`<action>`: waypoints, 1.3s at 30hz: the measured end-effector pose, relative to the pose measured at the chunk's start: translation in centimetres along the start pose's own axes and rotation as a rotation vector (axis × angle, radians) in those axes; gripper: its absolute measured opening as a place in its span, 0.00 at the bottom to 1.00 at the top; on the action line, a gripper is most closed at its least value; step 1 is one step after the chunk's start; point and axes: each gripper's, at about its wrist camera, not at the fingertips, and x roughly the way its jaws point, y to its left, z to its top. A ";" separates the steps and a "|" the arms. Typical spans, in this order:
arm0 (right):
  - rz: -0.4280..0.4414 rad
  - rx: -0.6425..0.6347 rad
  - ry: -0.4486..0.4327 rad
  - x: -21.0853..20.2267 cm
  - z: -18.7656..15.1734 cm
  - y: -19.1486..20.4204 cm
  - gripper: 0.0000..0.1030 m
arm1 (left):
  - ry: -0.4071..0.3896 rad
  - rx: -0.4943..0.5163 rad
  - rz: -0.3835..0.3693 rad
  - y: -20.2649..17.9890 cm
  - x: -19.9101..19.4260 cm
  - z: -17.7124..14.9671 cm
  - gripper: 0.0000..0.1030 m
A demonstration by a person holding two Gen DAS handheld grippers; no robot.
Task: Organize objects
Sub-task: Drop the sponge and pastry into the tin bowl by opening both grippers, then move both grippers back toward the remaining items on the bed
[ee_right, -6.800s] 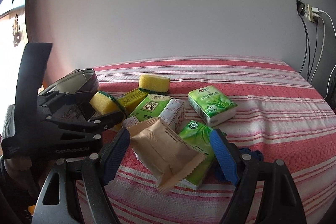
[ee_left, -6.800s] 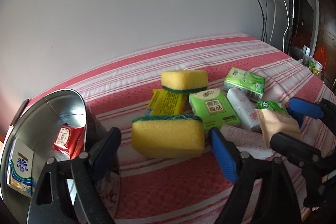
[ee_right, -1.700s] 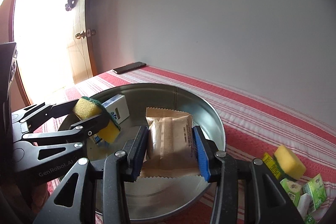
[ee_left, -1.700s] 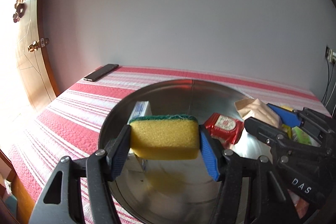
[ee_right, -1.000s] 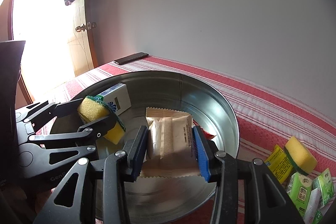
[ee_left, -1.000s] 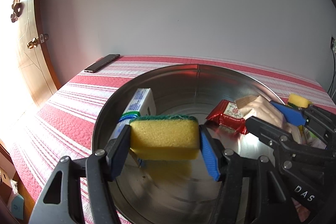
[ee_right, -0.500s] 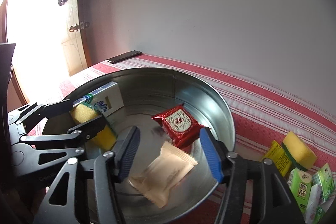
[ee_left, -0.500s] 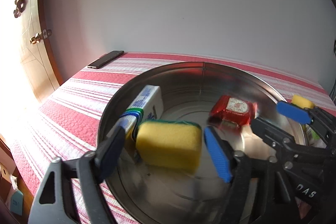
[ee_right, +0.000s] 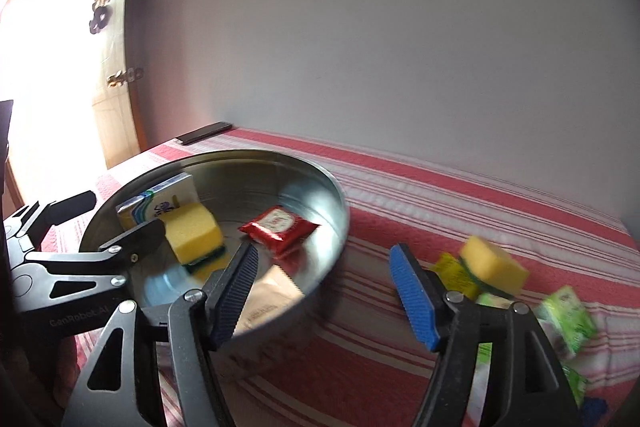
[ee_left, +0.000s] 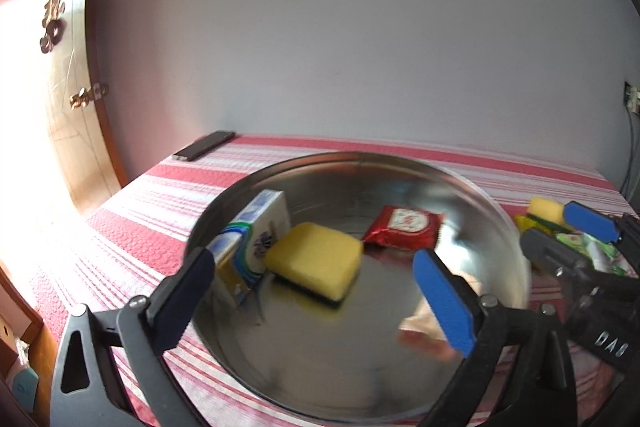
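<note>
Release step of sorting items into the metal basin [ee_left: 516,243]; the yellow sponge [ee_left: 316,259] and tan packet [ee_right: 266,297] lie inside it beside a red packet [ee_left: 404,227]; left tool [ee_left: 320,291] and right tool [ee_right: 324,297] have just been opening, jaws wide and empty; next, reaching to the pile on the striped bed [ee_right: 420,203] for the second sponge [ee_right: 492,265].

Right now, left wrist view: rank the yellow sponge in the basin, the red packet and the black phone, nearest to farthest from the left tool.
1. Yellow sponge: in the basin, just ahead of the open left tool.
2. Red packet: deeper in the basin, right of the sponge.
3. Black phone: far left, by the wall.
</note>
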 end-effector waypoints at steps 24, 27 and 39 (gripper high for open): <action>-0.362 0.220 0.181 -6.8 -10.0 -16.8 0.69 | 0.068 0.261 -0.306 -16.6 -1.4 -2.3 1.00; -0.345 0.267 0.179 -6.9 -10.4 -17.7 0.69 | 0.099 0.267 -0.326 -17.4 -0.9 -2.5 1.00; -0.285 0.266 0.254 -5.7 -10.9 -18.3 0.56 | 0.124 0.322 -0.377 -19.7 -0.7 -3.3 1.00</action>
